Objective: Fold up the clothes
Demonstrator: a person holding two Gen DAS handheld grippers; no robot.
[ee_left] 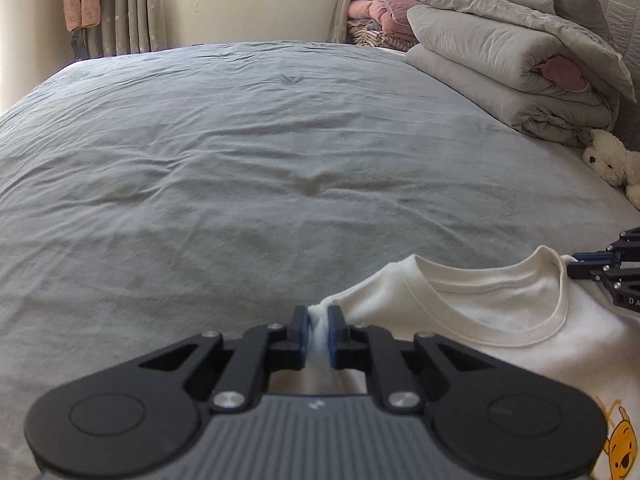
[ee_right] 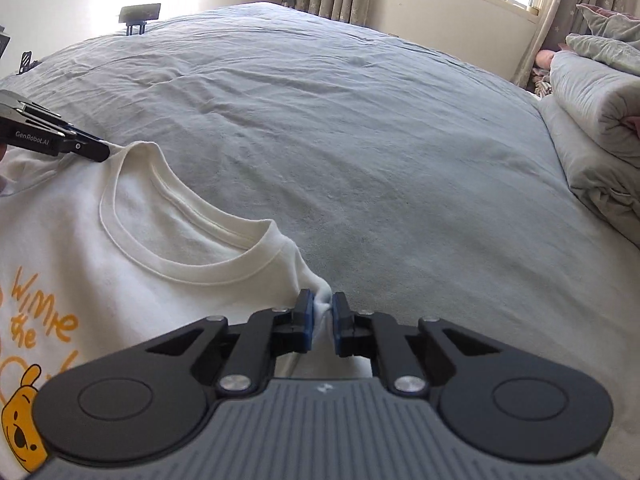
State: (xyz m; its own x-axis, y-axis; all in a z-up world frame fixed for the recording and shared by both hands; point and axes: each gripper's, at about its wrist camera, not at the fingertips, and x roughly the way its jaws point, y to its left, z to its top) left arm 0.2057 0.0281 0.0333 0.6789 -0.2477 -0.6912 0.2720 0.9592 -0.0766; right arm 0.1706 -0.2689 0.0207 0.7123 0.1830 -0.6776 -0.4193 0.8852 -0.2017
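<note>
- 1 white t-shirt [ee_right: 132, 240] in play, 2 grippers on it, so that's my count.
- My left gripper [ee_left: 318, 330] is pinched tight on 1 shoulder of the shirt; my right gripper [ee_right: 322, 316] is clamped on the other.
- Shirt's cream-white, ribbed crew collar, orange "Winnie the" lettering, yellow bear print.
- It's at the near edge of the grey bed [ee_left: 240, 140], stretched between both grippers.
- 1 white plush toy [ee_left: 612, 160] beside the folded duvets [ee_left: 500, 72].

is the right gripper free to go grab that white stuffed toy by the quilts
Probably not: the right gripper is shut on the t-shirt shoulder, so it must let go first. The bed toward the stuffed toy looks unobstructed.
</note>
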